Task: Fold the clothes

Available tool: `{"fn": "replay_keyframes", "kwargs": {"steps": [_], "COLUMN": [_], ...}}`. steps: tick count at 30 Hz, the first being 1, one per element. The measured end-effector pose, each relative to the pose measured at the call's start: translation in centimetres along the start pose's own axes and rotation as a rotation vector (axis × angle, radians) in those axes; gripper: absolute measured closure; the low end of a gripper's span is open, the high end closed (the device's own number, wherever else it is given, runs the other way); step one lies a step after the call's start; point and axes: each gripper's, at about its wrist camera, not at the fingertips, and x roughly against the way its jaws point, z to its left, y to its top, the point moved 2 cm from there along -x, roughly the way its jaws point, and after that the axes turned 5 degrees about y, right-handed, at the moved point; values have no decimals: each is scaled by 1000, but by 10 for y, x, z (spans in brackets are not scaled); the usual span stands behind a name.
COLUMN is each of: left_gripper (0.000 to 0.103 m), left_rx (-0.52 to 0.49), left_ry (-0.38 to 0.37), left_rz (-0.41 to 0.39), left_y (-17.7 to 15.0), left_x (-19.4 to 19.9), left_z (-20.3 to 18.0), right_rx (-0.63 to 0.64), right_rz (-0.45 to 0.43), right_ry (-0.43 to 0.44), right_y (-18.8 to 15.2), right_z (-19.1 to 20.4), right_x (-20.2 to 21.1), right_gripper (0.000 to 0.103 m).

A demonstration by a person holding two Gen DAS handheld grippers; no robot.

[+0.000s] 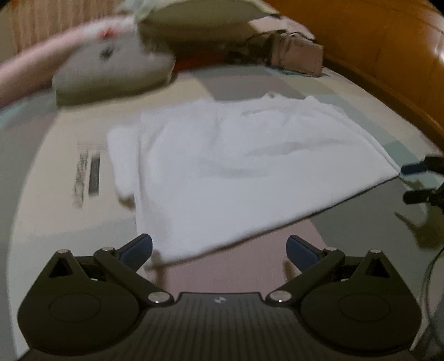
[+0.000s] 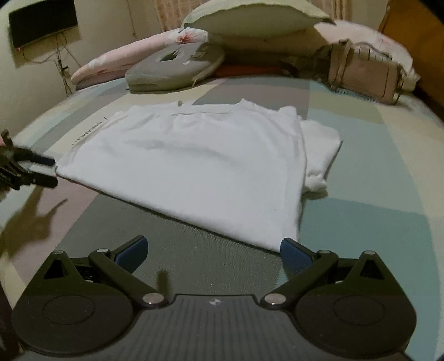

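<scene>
A white T-shirt [image 1: 236,166] [image 2: 194,161] lies flat on the bed, collar at the far end, one side folded in. A sleeve [image 2: 319,155] sticks out past the folded edge. My left gripper [image 1: 219,247] is open just short of the hem, and the hem's left corner lies near its left finger. In the right wrist view the left gripper [image 2: 51,170] shows at the left edge, open beside that corner. My right gripper [image 2: 213,247] is open and holds nothing; the hem's right corner touches or nearly touches its right finger. The right gripper [image 1: 405,182] also appears open by that corner.
The bed has a patchwork sheet [image 2: 360,172]. At its far end lie a grey round cushion [image 2: 174,69], pillows [image 2: 249,16] and a beige handbag [image 2: 363,72]. A wooden panel [image 1: 374,41] runs along the right side. A dark screen [image 2: 41,22] hangs on the wall.
</scene>
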Motion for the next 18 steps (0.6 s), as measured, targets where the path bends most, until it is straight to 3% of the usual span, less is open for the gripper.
{"fn": "replay_keyframes", "kwargs": {"steps": [4,9,12,18], "left_gripper": [1,1,1,1], "left_rx": [-235,-573,-750,-852], "left_ry": [167,365,479,478], "left_rz": [-39,-97,-127,-162], "left_y": [1,-14,-24,-13], "left_x": [-9,-15,-17,-28], "left_z": [-35,-67,-73,-85], "right_rx": [130,475,633,754], "right_rz": [-25,72,123,120], "right_ry": [-95,-345,-419,-452], "right_y": [9,5,-7,0], "right_z": [24,51,55,68], "right_x": [-1,-24,-35,-56], "right_gripper": [0,0,0,0]}}
